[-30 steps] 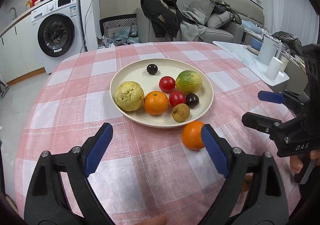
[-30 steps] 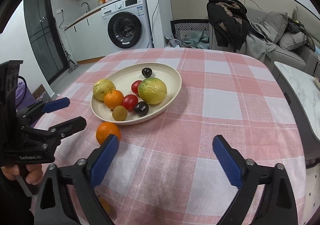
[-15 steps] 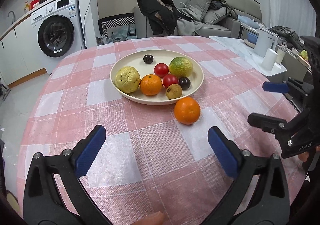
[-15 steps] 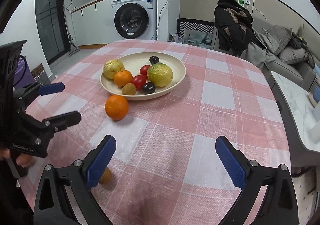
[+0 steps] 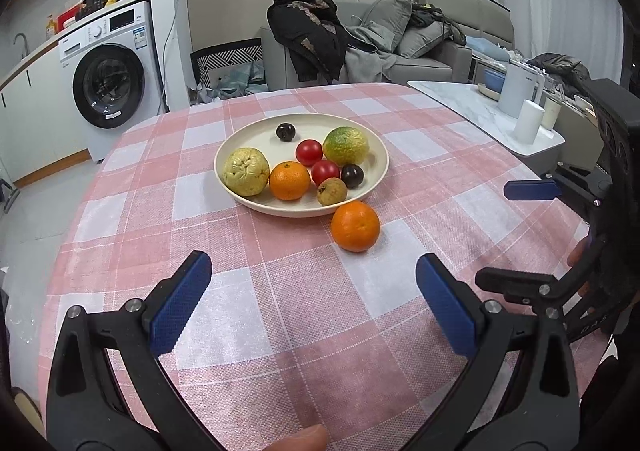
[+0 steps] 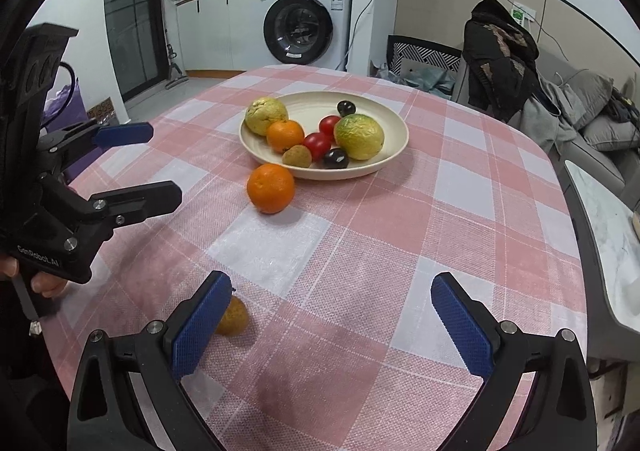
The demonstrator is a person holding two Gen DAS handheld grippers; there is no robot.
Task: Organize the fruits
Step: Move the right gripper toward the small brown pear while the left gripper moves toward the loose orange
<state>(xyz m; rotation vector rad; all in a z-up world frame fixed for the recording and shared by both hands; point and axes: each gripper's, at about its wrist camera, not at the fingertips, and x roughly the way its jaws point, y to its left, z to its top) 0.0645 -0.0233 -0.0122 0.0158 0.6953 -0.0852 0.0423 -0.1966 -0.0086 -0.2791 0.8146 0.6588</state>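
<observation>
A cream plate [image 5: 376,171] [image 6: 394,129] on the pink checked tablecloth holds a yellow fruit [image 5: 245,171], an orange [image 5: 289,180], two red tomatoes [image 5: 309,152], a green-yellow citrus [image 5: 345,145], two dark plums and a small brown fruit [image 5: 331,191]. A loose orange [image 5: 355,226] [image 6: 271,188] lies on the cloth just in front of the plate. A small brown-yellow fruit [image 6: 233,317] lies beside my right gripper's left finger. My left gripper [image 5: 312,299] is open and empty, short of the loose orange. My right gripper [image 6: 332,319] is open and empty.
The table edge curves away at left and right. A white side table [image 5: 480,115] with a kettle and cups stands at the right. A washing machine [image 5: 112,67] and a sofa with clothes [image 5: 360,39] lie behind the table.
Both grippers have drawn back from the plate toward the near table edge. The loose orange and plate look farther off. The small brown-yellow fruit now shows beside my right finger.
</observation>
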